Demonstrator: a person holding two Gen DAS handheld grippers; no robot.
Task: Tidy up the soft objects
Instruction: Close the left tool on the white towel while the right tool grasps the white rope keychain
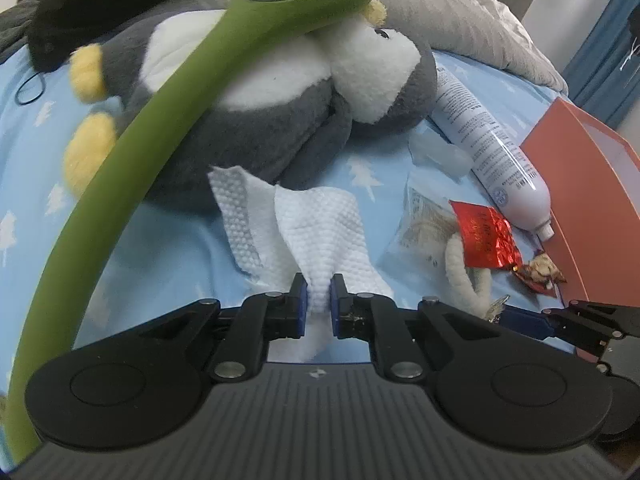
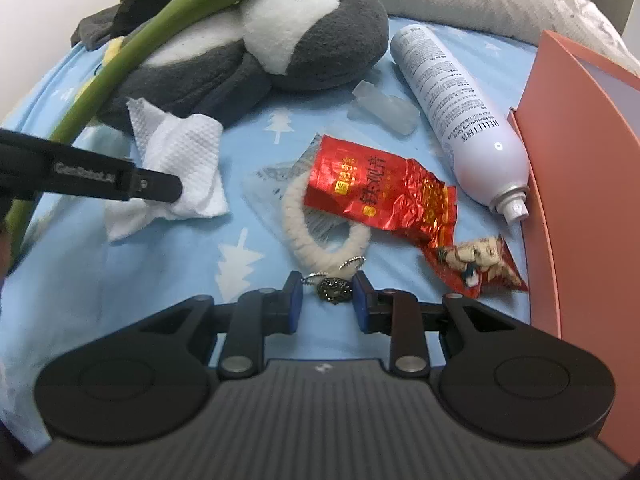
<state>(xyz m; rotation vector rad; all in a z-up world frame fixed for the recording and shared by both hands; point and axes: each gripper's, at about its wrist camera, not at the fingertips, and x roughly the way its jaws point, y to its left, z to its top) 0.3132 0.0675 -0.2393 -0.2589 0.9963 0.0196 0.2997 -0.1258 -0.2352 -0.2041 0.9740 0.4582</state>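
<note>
The left gripper has its fingers pinched on the white tissue mid-bed beside the plush penguin, so lifting it away seems next, while the right gripper hovers half-open around the keyring charm.

Left wrist cam sits low behind the left tool, looking fwd across the bed, very close to the white tissue w/ the plush penguin just beyond. Right wrist cam sits behind the right tool, same low fwd angle but further right, near the orange box. Both views share penguin, tissue, red wrapper, white spray bottle, green massager handle; right view catches left tool from the side.
</note>
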